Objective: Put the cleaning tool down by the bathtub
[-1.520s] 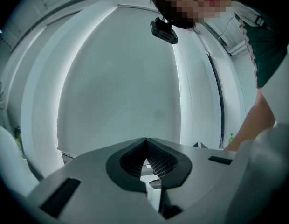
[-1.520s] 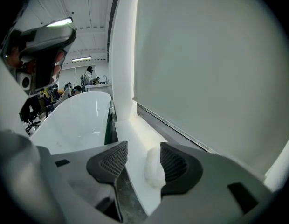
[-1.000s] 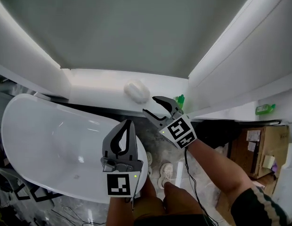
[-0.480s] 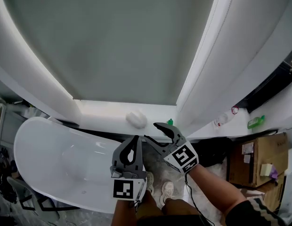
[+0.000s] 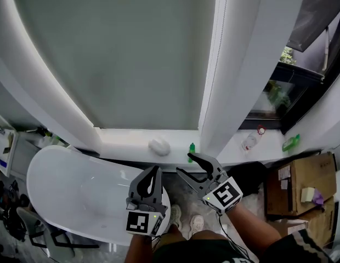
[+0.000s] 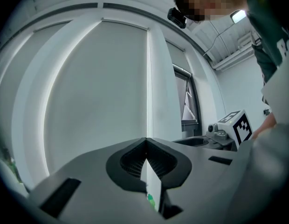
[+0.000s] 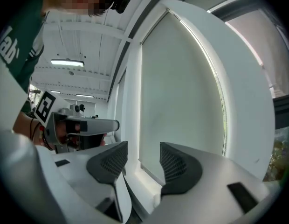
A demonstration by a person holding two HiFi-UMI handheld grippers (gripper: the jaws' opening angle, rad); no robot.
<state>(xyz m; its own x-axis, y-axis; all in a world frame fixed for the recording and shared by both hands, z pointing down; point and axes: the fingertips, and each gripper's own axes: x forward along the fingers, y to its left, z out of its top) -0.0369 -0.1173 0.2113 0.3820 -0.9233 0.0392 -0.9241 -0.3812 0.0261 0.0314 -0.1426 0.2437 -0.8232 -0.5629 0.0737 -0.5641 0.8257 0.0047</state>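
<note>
The white rounded cleaning tool (image 5: 159, 146) lies on the white window ledge (image 5: 126, 138) behind the bathtub (image 5: 77, 193). No gripper touches it. My left gripper (image 5: 154, 171) is over the tub's right rim, its jaws pressed together with nothing between them. My right gripper (image 5: 189, 166) is beside it over the floor, with its jaws apart and empty, a little below and right of the tool. In the right gripper view the open jaws (image 7: 141, 160) point up at the window blind. In the left gripper view the shut jaws (image 6: 145, 157) point the same way.
A small green bottle (image 5: 191, 149) stands on the ledge right of the tool. Further right lie a clear bottle (image 5: 251, 140) and a green bottle (image 5: 290, 143). Cardboard boxes (image 5: 296, 182) sit at the right. A white pillar (image 5: 236, 64) rises behind the grippers.
The view has tilted up, showing more window and the right-hand glass. Both grippers sit lower in the picture and further from the tool; their jaw states look unchanged.
</note>
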